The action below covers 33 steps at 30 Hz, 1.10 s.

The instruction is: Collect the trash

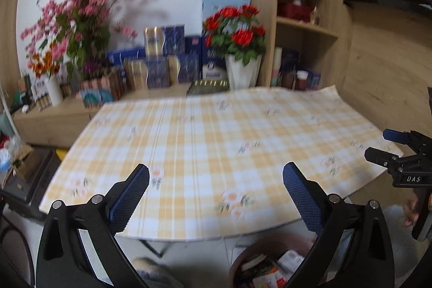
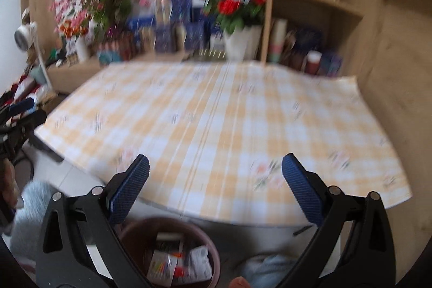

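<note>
A: We have both tools over the near edge of the table (image 1: 205,131). Our left gripper (image 1: 216,180) is spread wide with nothing between the pads, and our right gripper (image 2: 215,172) stands just as wide and just as empty.

B: And the trash? We see none on the checked cloth.

A: It sits in the brown bin (image 2: 135,230) on the floor, just below the table's near edge. Inside we make out crumpled wrappers (image 2: 164,265) and a white packet (image 2: 198,261), heaped loosely; blur hides the rest.

B: So we judge the collecting close to finished, unless something lies beyond the table where we cannot see.

A: What worries us from here?

B: The bin is right under our hands. If we drop low without looking, a finger could catch the rim and tip it, spilling what we gathered.

A: The red flowers (image 1: 237,31) in their white pot stand at the table's far edge, with boxes (image 1: 162,58) stacked beside them.

B: A long reach across could knock those. We also hold the two tools near each other, so a quick swing might clash them.
</note>
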Motion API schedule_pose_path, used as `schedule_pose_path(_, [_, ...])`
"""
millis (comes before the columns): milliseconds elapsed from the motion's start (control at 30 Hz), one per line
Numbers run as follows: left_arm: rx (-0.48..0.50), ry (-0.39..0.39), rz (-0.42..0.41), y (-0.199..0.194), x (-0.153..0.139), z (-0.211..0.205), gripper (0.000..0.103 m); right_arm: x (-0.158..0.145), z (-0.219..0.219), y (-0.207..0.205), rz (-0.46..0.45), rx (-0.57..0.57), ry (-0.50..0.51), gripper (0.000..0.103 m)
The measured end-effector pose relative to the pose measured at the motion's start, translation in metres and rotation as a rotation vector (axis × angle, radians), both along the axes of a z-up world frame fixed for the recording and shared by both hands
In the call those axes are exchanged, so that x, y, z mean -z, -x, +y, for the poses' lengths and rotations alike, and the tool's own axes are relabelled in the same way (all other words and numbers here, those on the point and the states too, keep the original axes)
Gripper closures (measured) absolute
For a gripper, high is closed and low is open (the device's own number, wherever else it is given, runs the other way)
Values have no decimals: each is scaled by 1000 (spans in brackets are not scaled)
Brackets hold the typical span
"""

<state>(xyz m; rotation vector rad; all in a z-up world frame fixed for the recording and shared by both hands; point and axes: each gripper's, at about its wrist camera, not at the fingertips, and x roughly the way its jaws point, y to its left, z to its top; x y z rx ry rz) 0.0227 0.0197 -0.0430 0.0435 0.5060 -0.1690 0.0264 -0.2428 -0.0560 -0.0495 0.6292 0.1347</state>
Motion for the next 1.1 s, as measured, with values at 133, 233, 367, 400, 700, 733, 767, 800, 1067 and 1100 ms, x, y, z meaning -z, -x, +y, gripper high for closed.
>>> schedule_pose_path(133, [27,4,-91,7,-45,-20,6,-45,-8,4,-74,17,-19,6])
schedule_pose_path(233, [41,2,-121,12,-70,-33,6,-67,-12,11,-115,26,-27,6])
schedule_pose_path(367, [20,45,-108,18,-88,-36,6,-86,-11,22,-148,32,-37,6])
schedule_pose_path(400, [17,52,-99,18,-90,-35,6,-88,-10,24,-147,26,-44,6])
schedule_pose_path(700, [-14,13,-65,32,-88,-37,6,-80,-1,35,-105,9,-65,6])
schedule_pose_path(733, [-16,16,-57,31,-86,-36,6,-78,-1,35,-101,8,-66,6])
schedule_pose_path(767, [-18,15,-51,31,-85,-36,6,-77,-1,36,-100,7,-66,6])
schedule_pose_path(800, [-22,13,-47,31,-83,-35,6,-77,0,36,-99,7,-64,6])
schedule_pose_path(1067, [-29,2,-50,30,-82,-32,6,-76,2,36,-95,9,-60,6])
schedule_pose_path(1100, [-31,-2,-49,30,-82,-32,6,-76,2,36,-93,10,-60,6])
